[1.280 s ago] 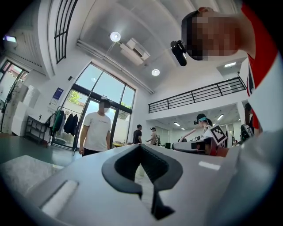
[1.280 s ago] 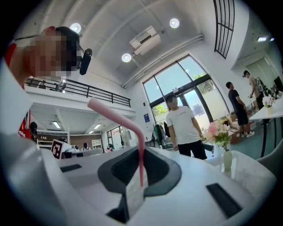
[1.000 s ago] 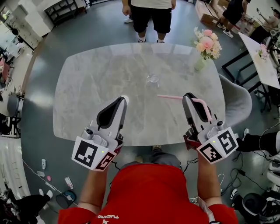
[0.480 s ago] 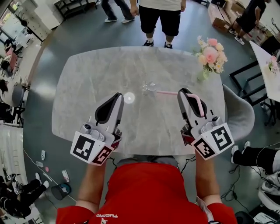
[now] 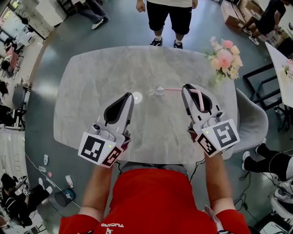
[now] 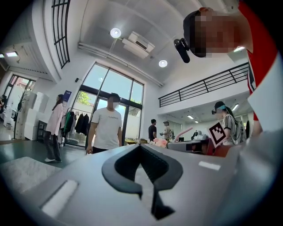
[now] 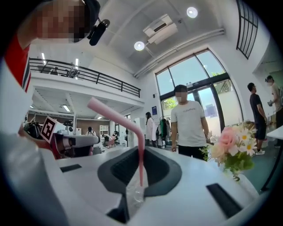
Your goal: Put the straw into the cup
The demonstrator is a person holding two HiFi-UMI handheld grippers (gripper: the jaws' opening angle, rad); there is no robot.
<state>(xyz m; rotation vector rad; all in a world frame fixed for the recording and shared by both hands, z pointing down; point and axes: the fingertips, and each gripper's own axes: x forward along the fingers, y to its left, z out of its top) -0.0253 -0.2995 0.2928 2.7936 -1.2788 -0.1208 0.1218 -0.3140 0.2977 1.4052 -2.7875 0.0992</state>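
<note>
A small clear cup (image 5: 158,91) stands near the middle of the marble table (image 5: 91,87). My right gripper (image 5: 186,87) is just right of it, shut on a pink bendy straw (image 5: 200,101). The straw's bent end reaches left, level, as far as the cup's right rim; whether it is inside I cannot tell. In the right gripper view the straw (image 7: 140,163) stands up between the pads and bends up to the left. My left gripper (image 5: 129,95) hovers left of the cup, jaws together and holding nothing.
A vase of pink flowers (image 5: 224,57) stands at the table's far right corner. A person (image 5: 169,13) stands at the far edge. A grey chair (image 5: 252,119) sits at the right side.
Both grippers have moved forward over the table toward the cup. The straw's bent end has come up to the cup's right side.
</note>
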